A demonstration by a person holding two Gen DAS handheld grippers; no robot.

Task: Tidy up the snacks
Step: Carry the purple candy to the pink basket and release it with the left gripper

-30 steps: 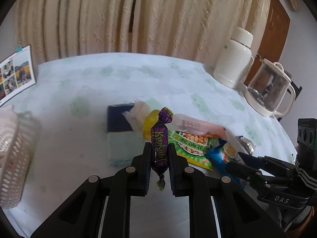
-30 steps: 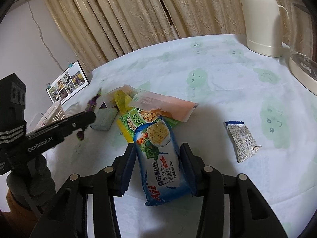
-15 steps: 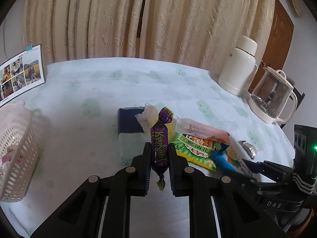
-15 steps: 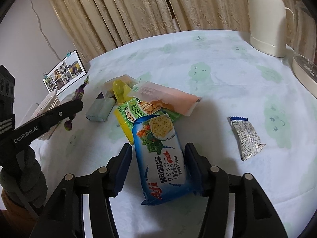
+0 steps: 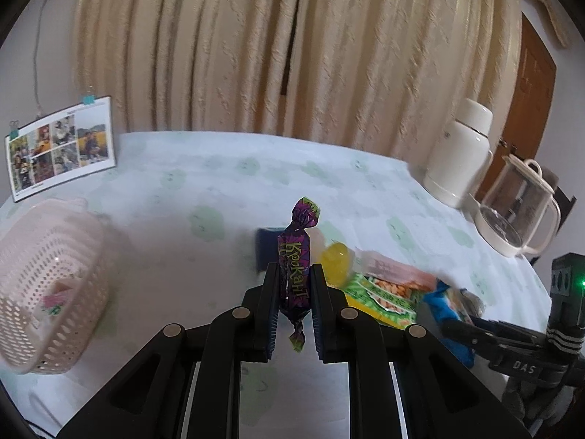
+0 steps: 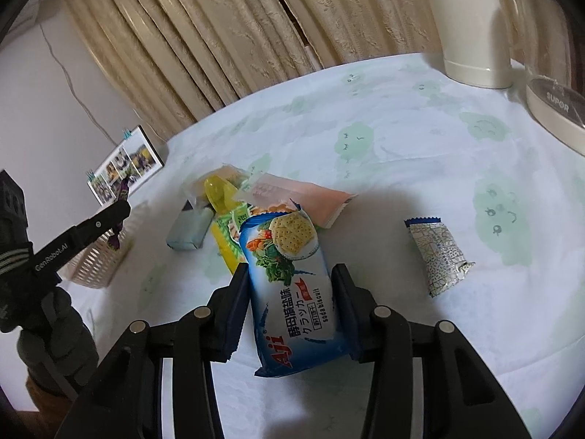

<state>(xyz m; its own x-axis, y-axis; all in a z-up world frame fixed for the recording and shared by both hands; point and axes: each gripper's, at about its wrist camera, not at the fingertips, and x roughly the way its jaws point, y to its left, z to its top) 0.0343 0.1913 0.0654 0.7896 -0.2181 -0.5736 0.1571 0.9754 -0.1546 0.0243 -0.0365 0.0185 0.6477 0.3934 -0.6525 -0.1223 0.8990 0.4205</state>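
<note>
Left gripper (image 5: 294, 292) clamps purple twist-wrapped candy (image 5: 294, 274) above table; right gripper (image 6: 290, 292) grips blue soda-biscuit packet (image 6: 292, 285) (both lifted). Step: carrying. Next: release over pink perforated plastic basket (image 5: 47, 285).

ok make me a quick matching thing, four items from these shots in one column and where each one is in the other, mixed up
Items:
1. purple candy
2. blue soda biscuit pack
3. silver patterned packet
4. white thermos

Places:
A. lying alone on the tablecloth
B. between the right gripper's fingers
C. standing beside the glass kettle
D. between the left gripper's fingers

Pairs: 1-D, 2-B, 3-A, 4-C
</note>
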